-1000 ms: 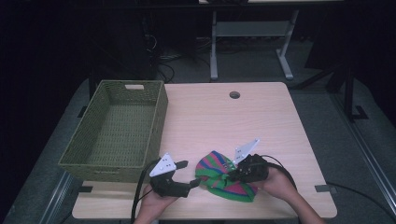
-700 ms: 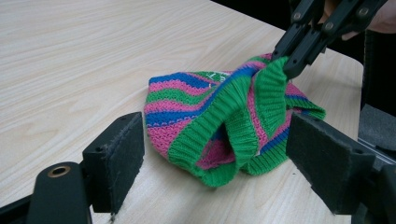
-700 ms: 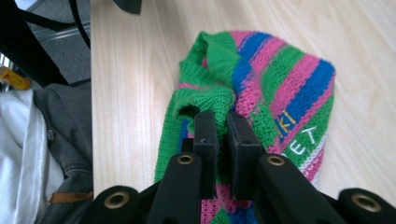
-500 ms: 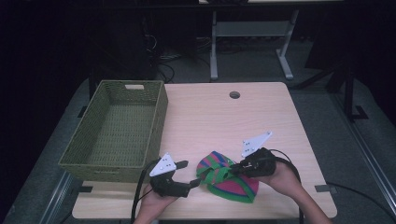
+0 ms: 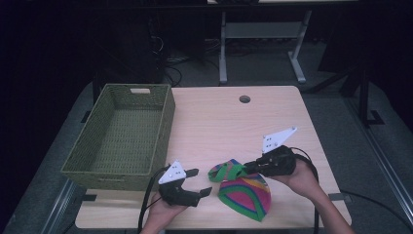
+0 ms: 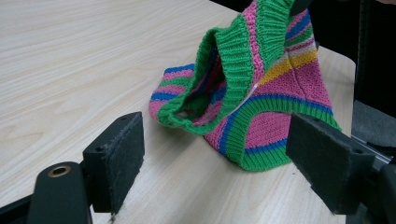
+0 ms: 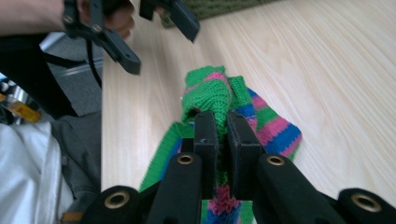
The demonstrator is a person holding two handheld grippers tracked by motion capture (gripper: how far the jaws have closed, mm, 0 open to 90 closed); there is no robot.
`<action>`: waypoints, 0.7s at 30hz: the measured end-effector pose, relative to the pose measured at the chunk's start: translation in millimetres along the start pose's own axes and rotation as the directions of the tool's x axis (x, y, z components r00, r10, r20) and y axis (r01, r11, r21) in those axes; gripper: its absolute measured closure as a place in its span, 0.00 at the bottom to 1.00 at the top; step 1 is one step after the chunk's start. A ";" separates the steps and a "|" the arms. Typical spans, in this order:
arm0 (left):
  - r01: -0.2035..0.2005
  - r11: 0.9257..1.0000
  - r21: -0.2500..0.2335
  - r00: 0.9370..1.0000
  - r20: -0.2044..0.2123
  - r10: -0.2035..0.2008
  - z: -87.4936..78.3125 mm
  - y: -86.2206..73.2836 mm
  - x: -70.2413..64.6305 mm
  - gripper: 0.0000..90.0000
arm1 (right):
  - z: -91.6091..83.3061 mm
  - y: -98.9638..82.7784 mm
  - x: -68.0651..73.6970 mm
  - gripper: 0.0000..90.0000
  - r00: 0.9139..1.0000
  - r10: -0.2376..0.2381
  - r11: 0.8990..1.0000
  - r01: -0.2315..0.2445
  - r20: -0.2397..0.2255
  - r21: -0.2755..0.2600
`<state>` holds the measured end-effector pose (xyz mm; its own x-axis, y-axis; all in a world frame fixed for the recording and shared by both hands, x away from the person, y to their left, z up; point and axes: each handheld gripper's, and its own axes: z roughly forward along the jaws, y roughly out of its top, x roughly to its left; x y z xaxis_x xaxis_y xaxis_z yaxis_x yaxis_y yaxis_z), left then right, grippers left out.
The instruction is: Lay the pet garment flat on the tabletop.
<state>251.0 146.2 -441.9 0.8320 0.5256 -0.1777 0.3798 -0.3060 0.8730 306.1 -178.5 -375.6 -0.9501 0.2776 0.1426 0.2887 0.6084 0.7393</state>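
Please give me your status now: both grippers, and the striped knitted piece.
Right gripper shut on green ribbed edge of striped knitted garment, lifting it. Left gripper open, empty, beside it. Green woven basket nearby; nothing between.

Right tool [image 7: 223,135] pinches the striped knit hat's [image 7: 210,93] green cuff.

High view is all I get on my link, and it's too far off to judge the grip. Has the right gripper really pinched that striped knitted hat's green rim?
Observer: Yes. In the right gripper view the right gripper has its black jaws shut on the green ribbed rim of the striped knitted hat.
Operator: Is the hat's opening closed flat?
Observer: No. The left gripper view shows the rim lifted into an open loop, with the inside visible.
Operator: And the left gripper?
Observer: The left gripper has its jaws wide apart, with bare wooden table between them and the hat beyond.
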 end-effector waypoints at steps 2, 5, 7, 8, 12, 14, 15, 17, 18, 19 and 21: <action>0.001 1.000 -0.002 1.000 0.001 -0.001 0.0 0.0 -0.6 0.21 | 0.7 -3.4 -2.5 0.93 1.000 0.016 1.000 -0.016 0.001 0.013; -0.002 1.000 0.005 1.000 0.000 0.002 0.5 -0.3 -0.4 0.22 | 0.4 -7.5 -5.6 0.93 0.999 0.034 0.999 -0.034 -0.007 0.008; 0.000 1.000 0.007 1.000 0.001 0.000 1.5 -0.5 -0.2 0.22 | -0.4 -7.4 -5.9 0.93 0.999 0.036 0.999 -0.036 -0.009 0.003; 0.001 1.000 0.007 1.000 0.003 -0.001 2.0 -0.5 -0.5 0.22 | -0.8 -7.1 -6.2 0.93 0.999 0.031 1.000 -0.031 -0.008 0.001; -0.005 1.000 0.018 1.000 0.007 0.005 4.4 -0.6 -1.4 0.22 | -5.5 -4.0 -5.7 0.93 0.999 0.030 0.999 -0.030 -0.015 -0.021; -0.005 1.000 0.021 1.000 0.009 0.005 6.3 -1.1 -1.9 0.22 | -9.0 -2.2 -5.2 0.93 0.999 0.027 0.999 -0.028 -0.023 -0.040; 0.003 1.000 0.017 1.000 0.010 -0.003 7.8 -1.5 -2.7 0.22 | -10.7 -1.3 -5.2 0.93 1.000 0.020 0.999 -0.021 -0.020 -0.046; -0.005 0.999 0.031 1.000 0.012 0.005 8.7 -1.6 -2.5 0.22 | -14.0 0.9 -4.3 0.93 0.999 0.021 0.998 -0.023 -0.032 -0.062; -0.006 0.999 0.033 1.000 0.014 0.006 9.3 -1.6 -2.3 0.22 | -15.3 2.0 -4.1 0.93 0.999 0.013 0.997 -0.016 -0.038 -0.072; -0.003 0.999 0.033 1.000 0.017 0.002 10.1 -1.7 -2.2 0.22 | -16.8 3.2 -3.3 0.93 0.999 0.009 0.997 -0.012 -0.041 -0.079; 0.000 0.999 0.033 1.000 0.024 -0.001 11.9 -1.4 -1.4 0.22 | -19.3 6.2 -1.0 0.93 0.999 -0.001 0.996 -0.003 -0.045 -0.084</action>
<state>254.1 136.4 -448.2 0.8410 0.5069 -0.1891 0.3929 -0.3321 0.8575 306.6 -189.4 -358.5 -0.9547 0.2434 0.1712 0.2803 0.5426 0.7918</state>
